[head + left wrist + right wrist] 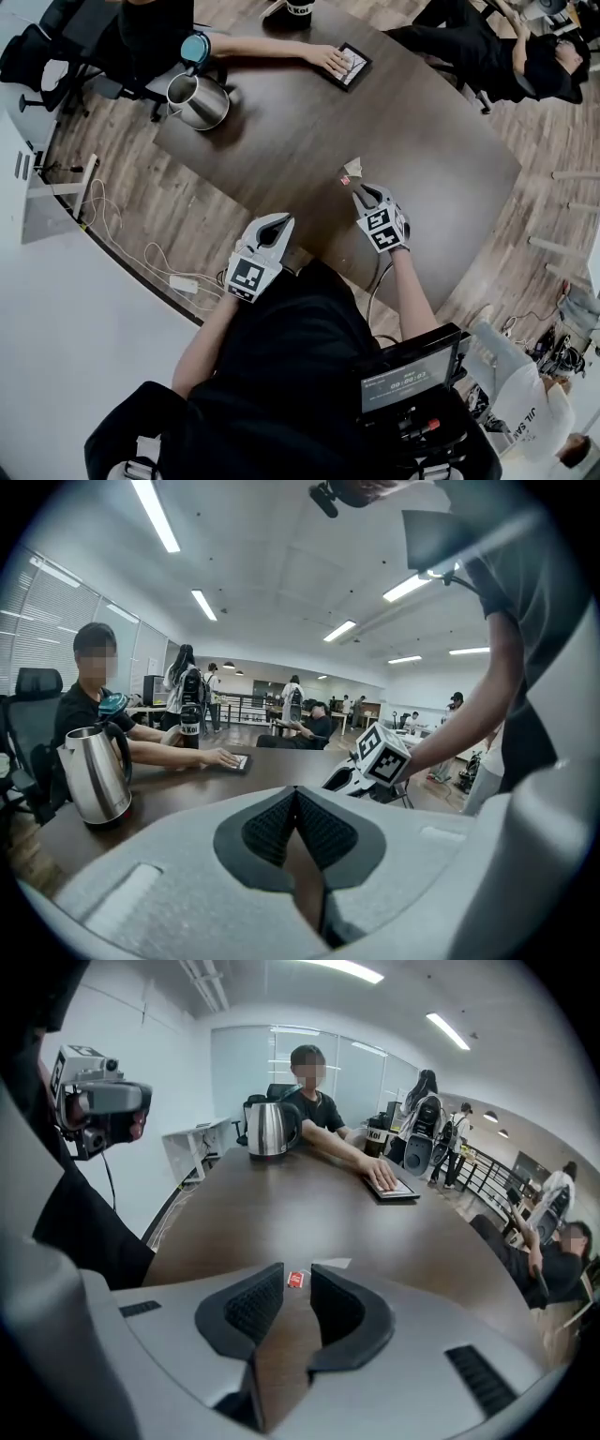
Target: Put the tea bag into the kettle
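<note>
Here the right gripper [364, 193] points down at the dark table [281, 141]. Its jaws stand partly apart, and nothing is held between the pads. The tea bag [352, 170] lies flat on the table just in front of the jaw tips, and its red tag [295, 1280] shows in the gap beyond them. The left gripper [279, 221] is over the near table edge, with its jaws closed together and empty. The kettle [199, 101] stands well apart from the tea bag, at the far left side of the table.
</note>
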The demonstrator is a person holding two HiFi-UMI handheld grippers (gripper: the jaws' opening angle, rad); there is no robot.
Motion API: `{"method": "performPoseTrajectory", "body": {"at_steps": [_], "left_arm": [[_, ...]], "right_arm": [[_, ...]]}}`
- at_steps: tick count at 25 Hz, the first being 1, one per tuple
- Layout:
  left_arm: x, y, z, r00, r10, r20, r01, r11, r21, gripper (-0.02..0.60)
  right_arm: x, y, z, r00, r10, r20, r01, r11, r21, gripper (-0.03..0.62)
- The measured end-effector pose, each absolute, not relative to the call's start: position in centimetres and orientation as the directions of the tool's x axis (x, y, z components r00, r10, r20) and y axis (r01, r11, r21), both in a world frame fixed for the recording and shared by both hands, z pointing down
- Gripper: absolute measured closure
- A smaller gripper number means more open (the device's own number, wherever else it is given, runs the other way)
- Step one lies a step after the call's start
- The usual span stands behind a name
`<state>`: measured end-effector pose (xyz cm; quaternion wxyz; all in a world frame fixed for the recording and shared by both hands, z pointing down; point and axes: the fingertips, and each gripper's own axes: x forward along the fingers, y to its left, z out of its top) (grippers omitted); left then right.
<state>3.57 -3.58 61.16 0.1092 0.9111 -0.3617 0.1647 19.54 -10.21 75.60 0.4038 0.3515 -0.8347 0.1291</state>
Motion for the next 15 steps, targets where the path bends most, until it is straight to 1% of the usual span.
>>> {"method": "performPoseTrajectory", "body": {"at_steps": [5,10,15], "left_arm": [[2.1,-3.6,61.1,0.651,-0.653,0.386,-0.730,-0.678,0.084,0.580],[1.0,-2.9,61.7,0.629,-0.665,0.402,-0.748,-0.659,0.081,0.580],[-0.2,-2.7,62.1,0.608,-0.680,0.410,-0.766,-0.639,0.076,0.580]], "right_arm": [[20.1,-11.6,78.1,-0.392,-0.430,0.813,-0.665,0.743,0.072,0.509],[20.1,-12.2,80.0,-0.361,-0.381,0.851,-0.642,0.763,0.069,0.485],[20.5,-12.8,82.0,-0.324,-0.342,0.882,-0.652,0.757,0.054,0.451]]}}
